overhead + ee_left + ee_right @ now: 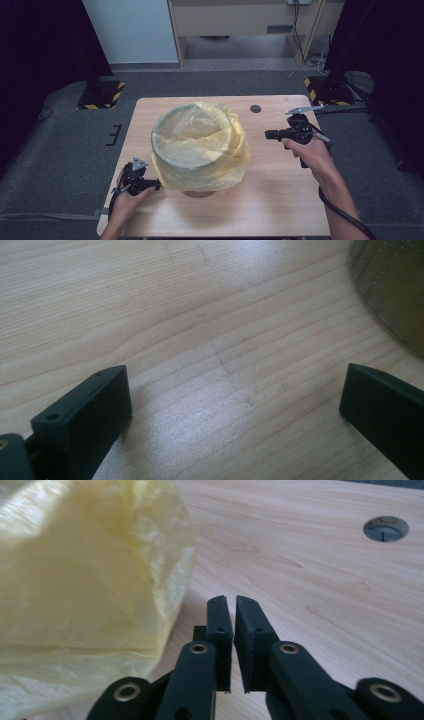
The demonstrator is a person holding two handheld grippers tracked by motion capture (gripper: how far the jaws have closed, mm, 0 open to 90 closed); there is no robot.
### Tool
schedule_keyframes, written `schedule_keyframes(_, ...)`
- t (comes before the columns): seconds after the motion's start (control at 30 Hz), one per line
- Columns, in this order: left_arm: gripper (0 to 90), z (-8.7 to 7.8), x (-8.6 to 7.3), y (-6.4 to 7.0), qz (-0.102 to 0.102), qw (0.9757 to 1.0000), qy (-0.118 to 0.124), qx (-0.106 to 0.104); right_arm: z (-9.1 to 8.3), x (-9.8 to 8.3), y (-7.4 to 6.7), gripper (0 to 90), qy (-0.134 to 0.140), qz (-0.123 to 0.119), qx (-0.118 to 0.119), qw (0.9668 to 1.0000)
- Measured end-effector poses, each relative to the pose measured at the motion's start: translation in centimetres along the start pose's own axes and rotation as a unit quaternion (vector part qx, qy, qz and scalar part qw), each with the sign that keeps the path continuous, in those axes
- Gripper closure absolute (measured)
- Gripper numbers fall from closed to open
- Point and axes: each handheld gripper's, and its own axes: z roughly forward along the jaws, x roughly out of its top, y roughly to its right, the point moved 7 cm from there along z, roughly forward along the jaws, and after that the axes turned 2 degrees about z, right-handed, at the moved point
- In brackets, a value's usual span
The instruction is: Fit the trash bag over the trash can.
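Near the table's (pixel 280 200) front-left, left gripper (pixel 150 185) lies low, fingers released; right gripper (pixel 270 134) points level at the yellow bag (pixel 200 145), fingers nearly clenched, grasping nothing.

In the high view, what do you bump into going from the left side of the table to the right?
Left gripper → bin with the yellow bag → round hole in the table → right gripper.

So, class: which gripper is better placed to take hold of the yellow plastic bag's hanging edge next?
Probably left: the left gripper sits open beside the yellow plastic bag; the right gripper is nearly shut, apart.
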Motion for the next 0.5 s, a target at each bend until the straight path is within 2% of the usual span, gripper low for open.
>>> schedule_keyframes(0.27,0.0,0.0,0.0,0.0,0.000,1.0000,0.000,0.000,0.2,-1.7,2.5,63.9,0.002,0.032,-0.027,0.9991)
schedule_keyframes(0.5,0.0,0.0,0.0,0.0,0.000,1.0000,0.000,0.000,0.4,-3.1,4.5,40.6,0.007,0.062,-0.044,0.9971)
